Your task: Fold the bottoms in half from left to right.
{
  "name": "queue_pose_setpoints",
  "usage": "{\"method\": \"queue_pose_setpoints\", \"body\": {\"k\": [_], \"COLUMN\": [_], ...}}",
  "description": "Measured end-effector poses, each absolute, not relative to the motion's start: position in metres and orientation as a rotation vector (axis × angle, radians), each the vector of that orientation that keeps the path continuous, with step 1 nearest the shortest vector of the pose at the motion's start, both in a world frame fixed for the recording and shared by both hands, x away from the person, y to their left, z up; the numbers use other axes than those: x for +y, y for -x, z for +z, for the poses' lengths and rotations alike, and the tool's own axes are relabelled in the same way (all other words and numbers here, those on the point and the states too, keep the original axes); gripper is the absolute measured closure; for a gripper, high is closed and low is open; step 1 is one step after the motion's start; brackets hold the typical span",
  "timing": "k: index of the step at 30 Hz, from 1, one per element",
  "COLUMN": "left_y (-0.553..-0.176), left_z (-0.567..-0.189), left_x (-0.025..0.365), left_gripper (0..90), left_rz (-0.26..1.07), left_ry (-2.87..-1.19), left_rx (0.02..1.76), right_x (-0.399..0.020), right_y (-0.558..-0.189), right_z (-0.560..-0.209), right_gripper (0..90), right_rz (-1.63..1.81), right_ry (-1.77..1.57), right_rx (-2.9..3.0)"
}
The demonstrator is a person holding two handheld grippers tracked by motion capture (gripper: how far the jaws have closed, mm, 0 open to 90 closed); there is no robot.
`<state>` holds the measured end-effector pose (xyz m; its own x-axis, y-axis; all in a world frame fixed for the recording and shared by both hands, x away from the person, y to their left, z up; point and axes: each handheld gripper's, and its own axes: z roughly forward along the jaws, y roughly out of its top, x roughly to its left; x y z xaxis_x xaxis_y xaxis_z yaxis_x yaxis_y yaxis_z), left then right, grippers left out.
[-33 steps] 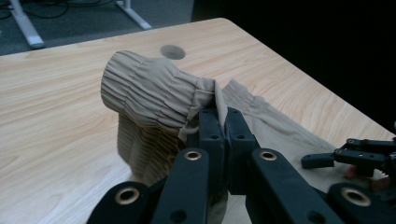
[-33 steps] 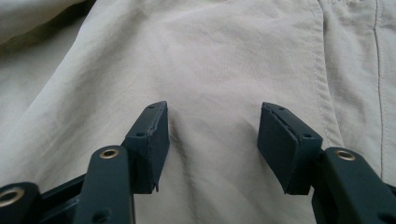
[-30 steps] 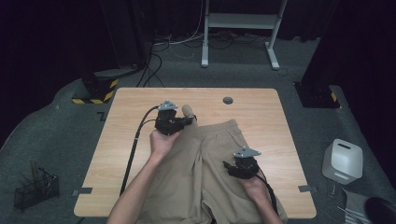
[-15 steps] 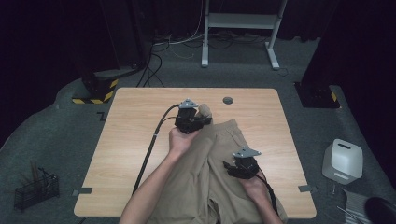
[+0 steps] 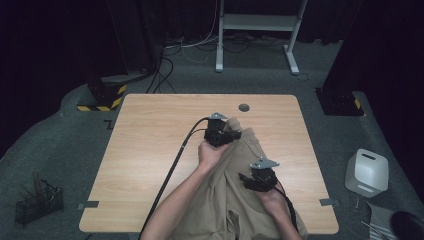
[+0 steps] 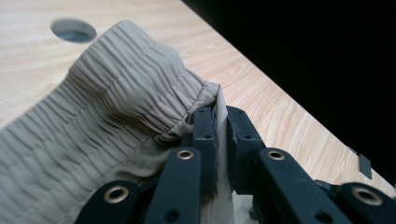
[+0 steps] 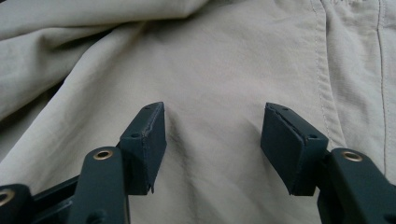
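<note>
The khaki trousers lie on the table, running from its near edge up toward the grommet hole, with the elastic waistband bunched just short of that hole. The left gripper pinches a fold of cloth at the waistband; its jaws have just been easing apart a little, yet the pads are close together with fabric sandwiched between them, probably to carry that end across while folding or straightening. The right gripper sits nearer the person than the hole, over a flat stretch of cloth, jaws wide with nothing between them; they have just been opening, and the tips seem to rest on the fabric, likely pinning it. Left of the table, well away from the hole, a wire basket on the floor holds some thin sticks, too small to identify.
</note>
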<state>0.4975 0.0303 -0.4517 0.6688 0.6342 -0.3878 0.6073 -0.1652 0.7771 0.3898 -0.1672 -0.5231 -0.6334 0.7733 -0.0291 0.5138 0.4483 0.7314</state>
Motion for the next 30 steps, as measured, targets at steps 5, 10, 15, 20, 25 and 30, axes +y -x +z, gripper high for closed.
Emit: {"method": "queue_pose_setpoints", "body": {"k": [5,10,15,20,25,30], "left_y": [-0.501,-0.486,-0.463,-0.443,-0.424,-0.414], "left_z": [-0.461,-0.437,-0.424,-0.447,-0.475,-0.491], "left_x": [0.023,0.048,0.093,0.109,0.099,0.083], "left_gripper": [72.2,51.9,44.6,42.5,41.5,41.7], "left_rz": [-0.012,0.122,0.13,0.075,0.012,0.062], "left_ry": [-1.844,-1.82,-1.802,-1.878,-1.935,-1.983], "left_rx": [1.001,0.954,0.953,0.945,0.914,0.907], "right_x": [-0.167,-0.167,-0.167,-0.167,-0.166,-0.17], "right_y": [-0.39,-0.39,-0.39,-0.39,-0.389,-0.387], "right_z": [-0.523,-0.523,-0.523,-0.523,-0.523,-0.521], "right_gripper": [39.8,39.1,39.1,38.6,38.5,45.8], "right_rz": [1.0,0.998,0.998,0.994,0.99,0.99], "right_ry": [-1.094,-1.103,-1.102,-1.101,-1.113,-1.138], "right_rx": [2.344,2.342,2.342,2.338,2.33,2.303]}}
